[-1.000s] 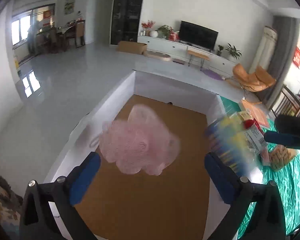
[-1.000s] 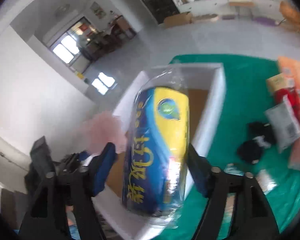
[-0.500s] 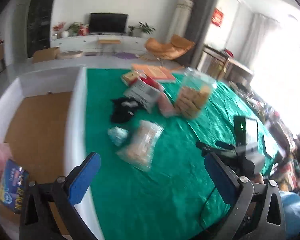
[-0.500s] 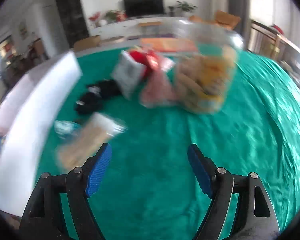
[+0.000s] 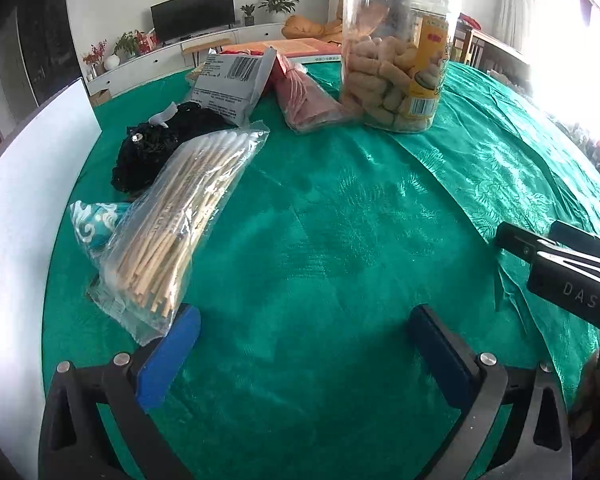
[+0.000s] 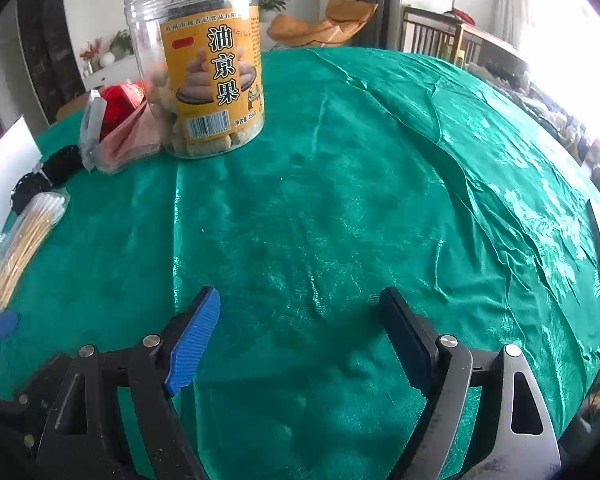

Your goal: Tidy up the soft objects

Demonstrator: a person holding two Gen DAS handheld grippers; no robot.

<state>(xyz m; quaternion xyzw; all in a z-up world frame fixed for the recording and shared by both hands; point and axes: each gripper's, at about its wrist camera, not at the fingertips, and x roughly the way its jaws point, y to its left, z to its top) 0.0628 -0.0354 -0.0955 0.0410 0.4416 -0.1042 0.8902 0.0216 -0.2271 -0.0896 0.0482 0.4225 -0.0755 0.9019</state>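
My left gripper (image 5: 304, 344) is open and empty, low over the green tablecloth (image 5: 340, 240). Just ahead on its left lies a clear bag of cotton swabs (image 5: 180, 216), on top of a teal patterned packet (image 5: 94, 222). Behind them sit a black mesh puff (image 5: 152, 148), a grey-white pouch (image 5: 230, 88) and a pink packet (image 5: 308, 100). My right gripper (image 6: 300, 332) is open and empty over bare cloth (image 6: 380, 200). The swab bag (image 6: 24, 236) and black puff (image 6: 40, 184) show at that view's left edge.
A tall clear jar of snacks with a yellow label (image 5: 396, 52) stands at the back, also in the right wrist view (image 6: 200, 68). The white box wall (image 5: 24, 208) runs along the table's left side. Part of the right gripper's body (image 5: 568, 276) is at the right.
Both grippers let go of the pink puff and the blue-yellow pack over the box, then swung right. They now hang empty, lower and closer over the green table.
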